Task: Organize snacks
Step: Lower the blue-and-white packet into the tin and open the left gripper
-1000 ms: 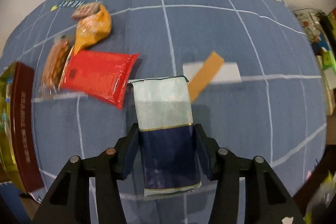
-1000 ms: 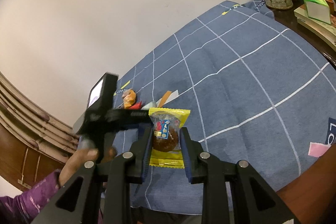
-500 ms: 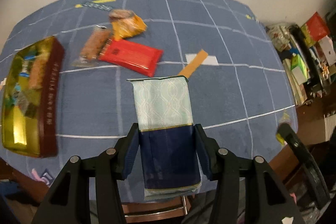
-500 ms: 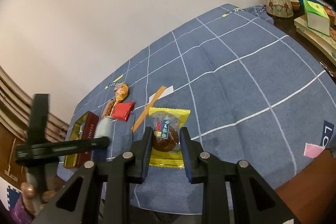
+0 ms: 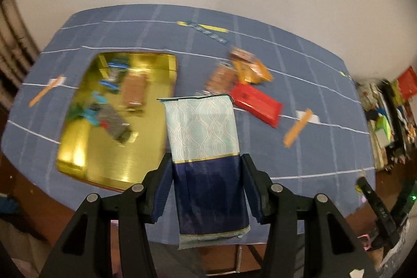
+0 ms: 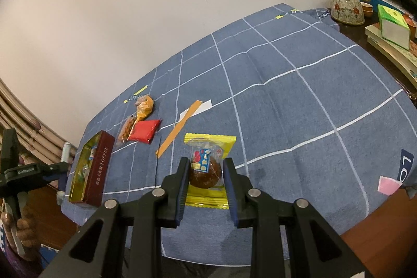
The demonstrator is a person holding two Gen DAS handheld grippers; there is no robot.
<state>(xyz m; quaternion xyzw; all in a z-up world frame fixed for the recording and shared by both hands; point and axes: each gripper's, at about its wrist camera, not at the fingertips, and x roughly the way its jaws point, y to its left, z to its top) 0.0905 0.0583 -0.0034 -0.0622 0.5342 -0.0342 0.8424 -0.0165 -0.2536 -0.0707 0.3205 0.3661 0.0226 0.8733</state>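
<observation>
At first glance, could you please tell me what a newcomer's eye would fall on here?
Probably the two held snacks: the left tongs grip a navy and pale blue packet, the right tongs a yellow-wrapped cake. Next, the shiny gold tin at the blue checked cloth's left end.

The tablecloth is slate blue with a grid of thin white lines. At the lower centre of the left wrist view, a packet is pale mint with a wavy white lattice above and dark navy below, a thin gold line between the two. The tin at the left is shiny gold inside; the right wrist view shows its maroon side with gold lettering. At the lower centre there, a wrapper is yellow with a clear window, a brown cake and a blue-and-red label. A flat pack is bright red, beside orange and brown packets. The tape strip is orange.
</observation>
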